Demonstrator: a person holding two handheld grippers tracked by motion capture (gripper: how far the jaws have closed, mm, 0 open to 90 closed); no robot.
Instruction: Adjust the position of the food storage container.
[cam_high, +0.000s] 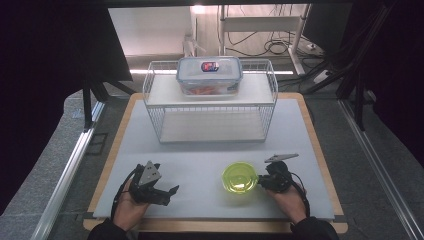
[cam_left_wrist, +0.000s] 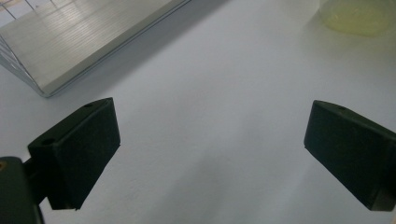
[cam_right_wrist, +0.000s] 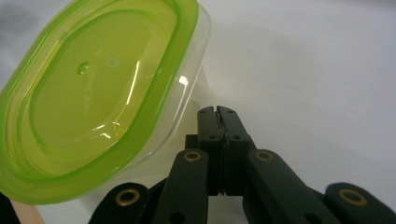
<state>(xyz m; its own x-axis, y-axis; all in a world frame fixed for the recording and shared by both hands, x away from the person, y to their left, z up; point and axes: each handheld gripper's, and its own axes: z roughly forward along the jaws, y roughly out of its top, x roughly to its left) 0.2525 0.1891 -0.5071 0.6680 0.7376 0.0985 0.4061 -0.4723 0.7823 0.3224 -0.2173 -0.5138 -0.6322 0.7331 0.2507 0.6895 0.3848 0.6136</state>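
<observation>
High view, read from the left: the left gripper (cam_high: 159, 189) rests low on the white mat (cam_high: 200, 150), held in the person's left hand (cam_high: 131, 206), and it grips nothing. The left gripper view confirms this: its two black jaws stand wide apart over the bare mat, with a corner of the wire rack (cam_left_wrist: 70, 42) far ahead.

At the middle back stands the wire rack (cam_high: 210, 100), and on its upper shelf sits a clear box with a blue-rimmed lid (cam_high: 209, 75), with something orange inside.

More to the right, near the front edge, the green-lidded container (cam_high: 240, 177) stands on the mat, with the lid on. The right gripper (cam_high: 265, 181) is just beside it. In the right gripper view the jaws are pressed together with nothing between them, and their tips lie next to the clear wall of the green-lidded container (cam_right_wrist: 93, 102); whether they touch it I cannot tell.

My judgement: the work is at its beginning. The container is not yet grasped or lifted. If it must go to the rack, then the whole move is left to do, and the lower shelf looks free.
</observation>
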